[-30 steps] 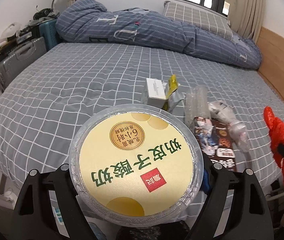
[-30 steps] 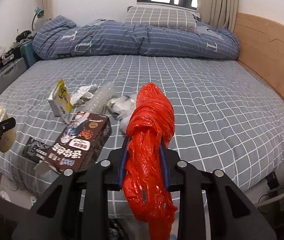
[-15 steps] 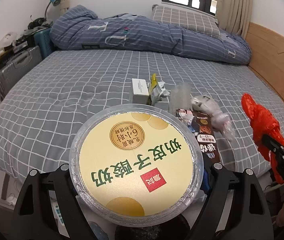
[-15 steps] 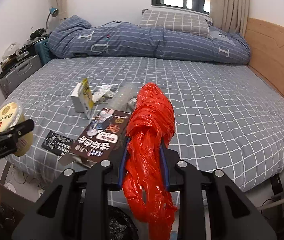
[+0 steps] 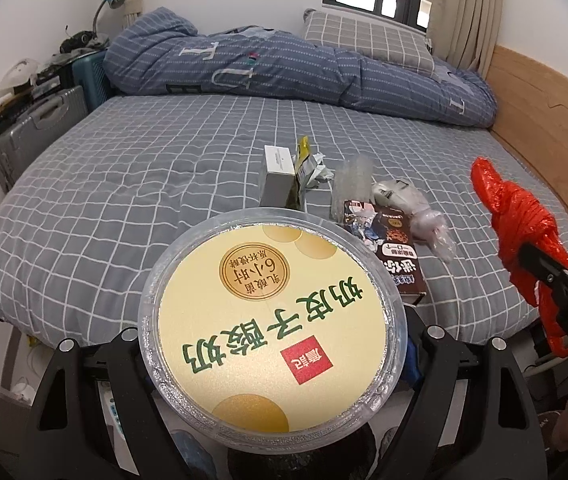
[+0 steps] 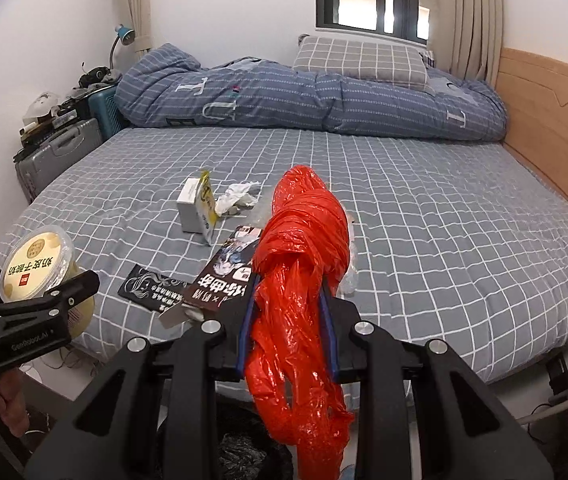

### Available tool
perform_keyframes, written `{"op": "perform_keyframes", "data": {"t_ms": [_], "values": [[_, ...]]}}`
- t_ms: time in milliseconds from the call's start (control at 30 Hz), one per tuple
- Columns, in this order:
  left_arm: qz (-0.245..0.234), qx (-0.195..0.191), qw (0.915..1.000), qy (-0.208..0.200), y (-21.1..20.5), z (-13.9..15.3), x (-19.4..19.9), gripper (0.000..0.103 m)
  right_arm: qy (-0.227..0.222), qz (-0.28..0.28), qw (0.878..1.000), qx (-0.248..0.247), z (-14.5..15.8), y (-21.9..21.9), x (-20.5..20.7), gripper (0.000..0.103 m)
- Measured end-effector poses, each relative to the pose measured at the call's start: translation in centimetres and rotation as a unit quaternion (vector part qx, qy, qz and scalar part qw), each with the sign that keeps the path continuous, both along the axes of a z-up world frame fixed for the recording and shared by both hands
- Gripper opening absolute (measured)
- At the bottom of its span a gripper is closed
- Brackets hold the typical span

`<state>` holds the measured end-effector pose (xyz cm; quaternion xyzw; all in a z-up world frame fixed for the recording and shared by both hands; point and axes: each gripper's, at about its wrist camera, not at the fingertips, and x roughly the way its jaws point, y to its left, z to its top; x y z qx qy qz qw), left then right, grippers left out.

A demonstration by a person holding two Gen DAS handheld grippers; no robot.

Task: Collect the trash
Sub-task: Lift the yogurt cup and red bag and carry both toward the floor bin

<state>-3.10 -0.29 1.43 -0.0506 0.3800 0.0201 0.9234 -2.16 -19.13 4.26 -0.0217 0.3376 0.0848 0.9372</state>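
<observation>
Bedroom scene: a bed [image 6: 424,240] with a grey checked sheet filled both views, a rolled blue quilt [image 6: 304,96] and a checked pillow [image 6: 360,60] at its far side, suitcases [image 6: 59,152] along the left wall.

Left hand-held gripper [image 5: 271,344]: jaws wide, closed on a round yogurt tub [image 5: 271,320] with a yellow printed lid, held off the near edge of the bed.

Right hand-held gripper [image 6: 288,320]: jaws narrow, clamped on a crumpled red plastic bag [image 6: 300,264], whose upper end stood above the fingers and lower end hung below them.

Trash left on the sheet: white carton [image 6: 189,208] with a yellow wrapper [image 6: 207,208] against it, crumpled tissue [image 6: 237,198] just beside, a dark brown snack box [image 5: 398,256] near the edge, a flat black packet [image 6: 149,290] beside that, and clear plastic wrapping [image 5: 412,208].

A black bin bag [image 6: 243,456] showed below the right hand-held gripper.
</observation>
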Motion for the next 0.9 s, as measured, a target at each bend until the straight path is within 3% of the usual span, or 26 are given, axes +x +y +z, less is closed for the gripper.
{"op": "perform_keyframes", "data": {"t_ms": [900], "values": [[0.012,-0.02,0.9994,0.026,0.7,-1.5,-8.2,0.081,0.034,0.031,0.999,-0.008,-2.5,2.5,-7.6,0.026]]}}
